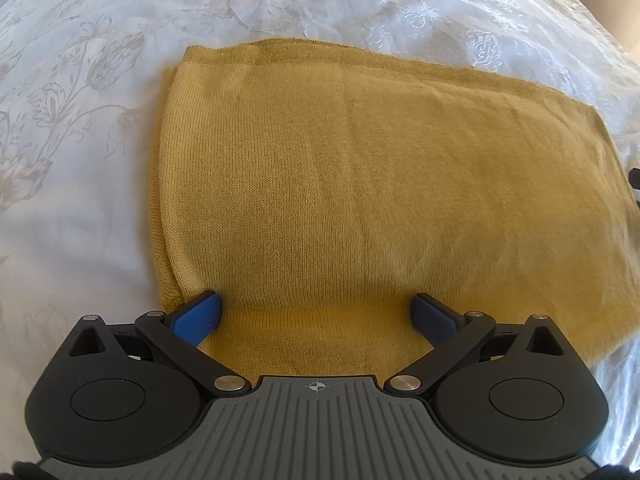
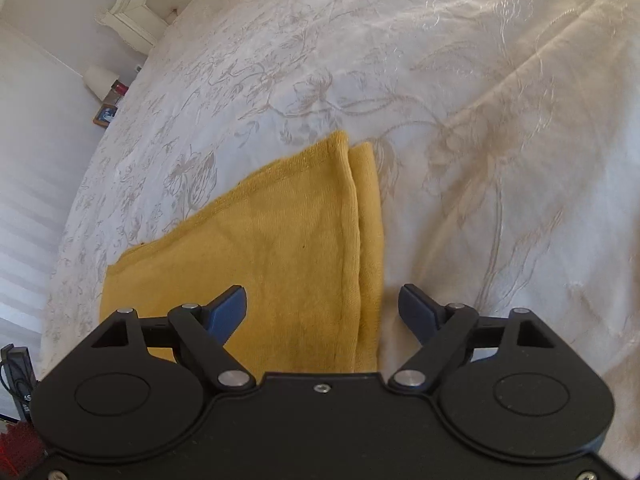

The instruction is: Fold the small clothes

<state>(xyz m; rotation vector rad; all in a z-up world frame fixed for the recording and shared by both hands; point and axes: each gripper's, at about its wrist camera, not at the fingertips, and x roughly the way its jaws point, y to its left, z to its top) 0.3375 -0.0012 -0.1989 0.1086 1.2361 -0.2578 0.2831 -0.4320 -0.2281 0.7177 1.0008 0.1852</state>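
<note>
Jaws of both grippers are seen spread wide, with nothing pinched in either. Left gripper (image 1: 316, 314) is pointed steeply down over the near part of the yellow knit garment (image 1: 340, 184), which is laid flat on the bed (image 1: 80, 200) in a roughly rectangular, already doubled shape; a second layer is visible along its left edge. Both blue pads appear to rest on or just above the knit, probably to pin the cloth flat; contact cannot be confirmed from this view.

Right gripper (image 2: 322, 310) is held over the garment's (image 2: 280, 232) other end. Its left pad lies over the cloth, its right pad over bare bedspread, so the stacked edges (image 2: 356, 240) run between the open jaws. This placement is judged to suit a release or regrasp of that edge. Folding is judged well advanced.
</note>
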